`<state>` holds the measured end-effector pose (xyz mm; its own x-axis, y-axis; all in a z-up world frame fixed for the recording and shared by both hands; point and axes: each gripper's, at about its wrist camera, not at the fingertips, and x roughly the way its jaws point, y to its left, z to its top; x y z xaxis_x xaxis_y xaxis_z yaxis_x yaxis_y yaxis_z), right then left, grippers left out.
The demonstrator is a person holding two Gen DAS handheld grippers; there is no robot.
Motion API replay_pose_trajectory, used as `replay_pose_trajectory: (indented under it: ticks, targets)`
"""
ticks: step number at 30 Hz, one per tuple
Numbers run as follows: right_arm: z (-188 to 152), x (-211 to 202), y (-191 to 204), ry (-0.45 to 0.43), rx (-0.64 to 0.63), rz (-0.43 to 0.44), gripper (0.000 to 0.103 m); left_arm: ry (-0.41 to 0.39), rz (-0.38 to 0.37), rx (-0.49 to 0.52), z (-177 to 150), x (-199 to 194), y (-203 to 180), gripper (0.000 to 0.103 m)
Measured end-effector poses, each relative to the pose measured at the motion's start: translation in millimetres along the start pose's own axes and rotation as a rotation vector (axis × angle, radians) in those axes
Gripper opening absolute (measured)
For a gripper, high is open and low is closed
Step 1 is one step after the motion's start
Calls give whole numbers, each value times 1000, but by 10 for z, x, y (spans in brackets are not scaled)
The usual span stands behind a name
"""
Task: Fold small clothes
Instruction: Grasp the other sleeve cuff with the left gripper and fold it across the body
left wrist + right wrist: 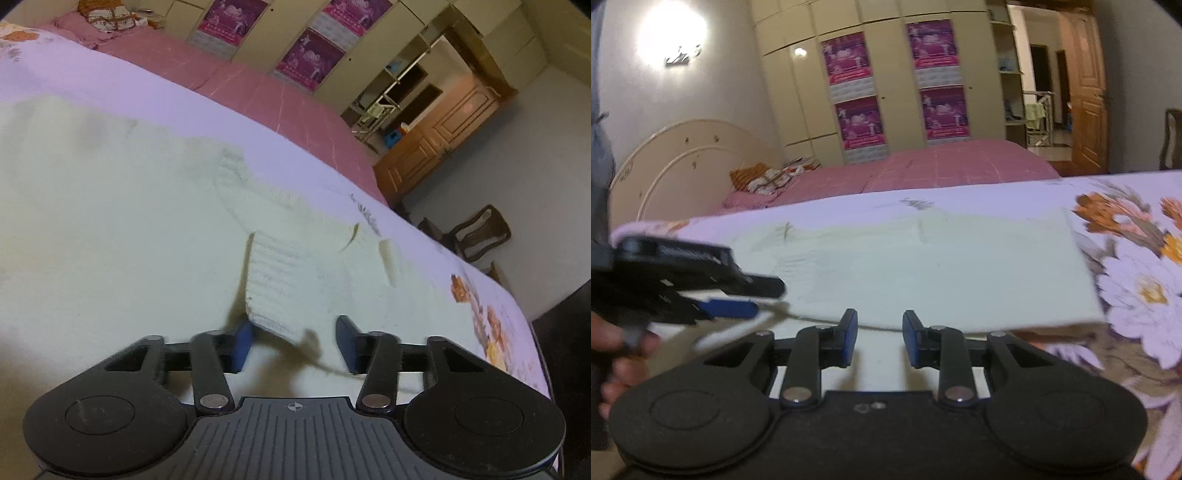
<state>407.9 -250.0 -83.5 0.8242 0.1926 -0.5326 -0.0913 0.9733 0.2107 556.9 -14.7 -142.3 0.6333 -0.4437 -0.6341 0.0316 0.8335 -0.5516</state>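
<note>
Sweater (pixel 110 221) cut off left of left gripper (pixel 293 341); ribbed cuff between its parted fingers, ungripped; right gripper (pixel 880 338) fingers parted, empty; sweater's long axis crosswise ahead.

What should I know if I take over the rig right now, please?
Left gripper: jaws open, with the ribbed cuff of the cream sweater between them, not clamped.
Right gripper: jaws open, empty, at the sweater's near edge.
The sweater lies on the floral sheet.
Done: one sleeve seems folded over the body.
Left: grip the cuff and finish folding.
</note>
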Motion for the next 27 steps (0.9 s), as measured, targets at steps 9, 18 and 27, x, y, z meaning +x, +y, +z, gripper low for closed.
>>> replay_pose_trajectory:
  ticks: [9,18,27]
  targets:
    - [-28,74,-359,21,66,-70,32,-120,36,21,203,-310,50,3]
    - [-51,148,-540,42,93,-105,34,-143,100,-13,287,-494,426,3]
    - [-62,216,-613,53,86,-102,32,-136,134,-46,193,-722,886,3]
